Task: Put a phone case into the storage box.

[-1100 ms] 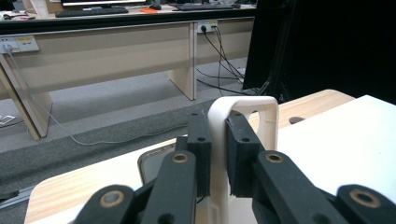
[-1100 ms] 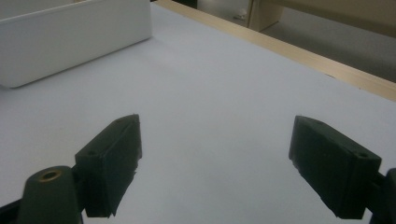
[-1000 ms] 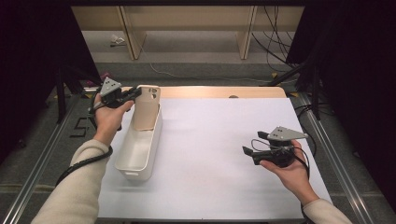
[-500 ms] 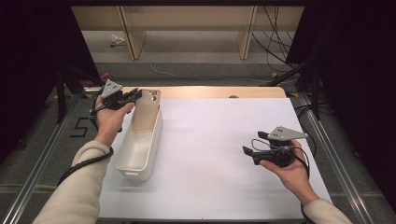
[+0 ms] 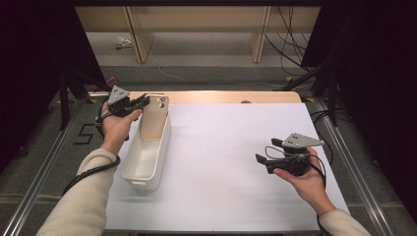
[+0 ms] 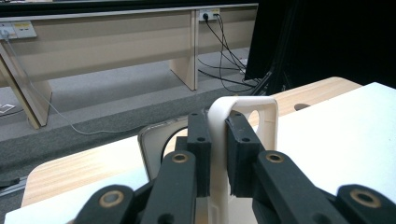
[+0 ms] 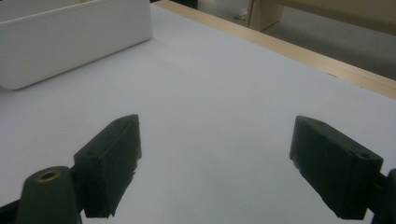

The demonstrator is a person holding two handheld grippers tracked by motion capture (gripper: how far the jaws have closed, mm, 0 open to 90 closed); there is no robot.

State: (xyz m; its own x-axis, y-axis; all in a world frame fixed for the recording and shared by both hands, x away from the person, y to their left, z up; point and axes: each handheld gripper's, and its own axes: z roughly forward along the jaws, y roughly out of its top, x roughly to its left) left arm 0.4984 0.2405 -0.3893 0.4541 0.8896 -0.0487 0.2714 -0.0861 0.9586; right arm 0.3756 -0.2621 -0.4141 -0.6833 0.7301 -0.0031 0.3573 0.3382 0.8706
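While the left gripper (image 5: 142, 102) pinches the white bin's (image 5: 147, 157) far rim, left forearm stretched forward, right gripper (image 5: 263, 161) wide open, empty, held level over the table (image 5: 221, 147).

One white bin (image 5: 145, 156) lies on the left of the tabletop (image 5: 231, 162), and one flat cream board (image 5: 154, 118) with a hole stands tilted at its far end. One white sheet (image 5: 236, 196) covers the tabletop. There are two tongs: the left tongs (image 5: 142, 101) clamp the board's top edge, and the right tongs (image 5: 259, 160) on the right stand wide apart with nothing between them.
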